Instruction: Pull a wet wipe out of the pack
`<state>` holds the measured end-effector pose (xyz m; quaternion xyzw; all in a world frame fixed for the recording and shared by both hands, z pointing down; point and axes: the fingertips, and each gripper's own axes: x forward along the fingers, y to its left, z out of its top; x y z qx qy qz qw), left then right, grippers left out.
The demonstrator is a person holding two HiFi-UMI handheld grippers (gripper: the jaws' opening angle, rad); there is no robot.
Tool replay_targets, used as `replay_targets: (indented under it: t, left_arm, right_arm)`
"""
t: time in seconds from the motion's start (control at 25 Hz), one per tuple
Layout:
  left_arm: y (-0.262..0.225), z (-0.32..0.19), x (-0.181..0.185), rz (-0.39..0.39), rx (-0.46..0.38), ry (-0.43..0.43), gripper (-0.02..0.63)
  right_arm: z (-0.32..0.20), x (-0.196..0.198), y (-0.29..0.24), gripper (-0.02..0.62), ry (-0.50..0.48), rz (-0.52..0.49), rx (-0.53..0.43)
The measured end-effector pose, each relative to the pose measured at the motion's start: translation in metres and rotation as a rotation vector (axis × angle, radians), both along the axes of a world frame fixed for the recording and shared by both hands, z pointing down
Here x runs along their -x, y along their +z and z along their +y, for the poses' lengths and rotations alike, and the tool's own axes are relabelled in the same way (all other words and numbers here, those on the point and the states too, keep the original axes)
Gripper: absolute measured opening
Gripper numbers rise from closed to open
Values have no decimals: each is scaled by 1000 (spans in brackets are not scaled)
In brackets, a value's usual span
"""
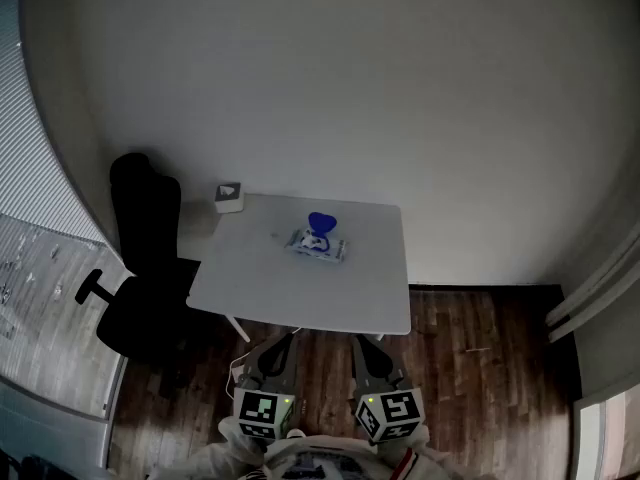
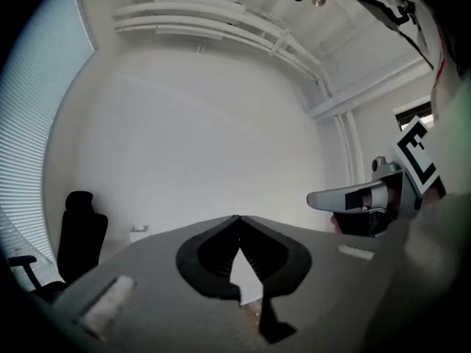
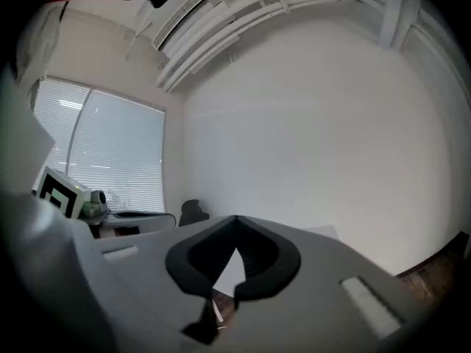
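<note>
The wet wipe pack (image 1: 318,244) lies flat near the middle of the white table (image 1: 300,298), its blue lid (image 1: 321,222) flipped up. Both grippers hang low in front of the table's near edge, well short of the pack and pointing level toward it. My left gripper (image 1: 281,344) has its jaws together, tips touching (image 2: 237,219), with nothing between them. My right gripper (image 1: 364,347) is likewise shut and empty (image 3: 235,219). The pack is hidden behind the jaws in both gripper views.
A black office chair (image 1: 140,268) stands against the table's left side. A small white box (image 1: 229,198) sits at the table's far left corner. A white wall runs behind the table, wooden floor (image 1: 480,358) lies below, and window blinds (image 3: 110,153) are at left.
</note>
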<state>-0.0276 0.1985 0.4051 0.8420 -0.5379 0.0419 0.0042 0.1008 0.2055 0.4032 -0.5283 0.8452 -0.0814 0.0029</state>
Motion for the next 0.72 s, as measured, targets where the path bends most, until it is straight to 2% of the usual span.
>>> replay_targets:
  t: [0.36, 0.72]
  left_arm:
    - [13, 10, -11, -14, 50, -12, 3]
    - [16, 10, -16, -4, 59, -31, 3]
  right_arm:
    - [11, -10, 13, 5, -27, -4, 45]
    - [8, -21, 13, 5, -32, -42, 49]
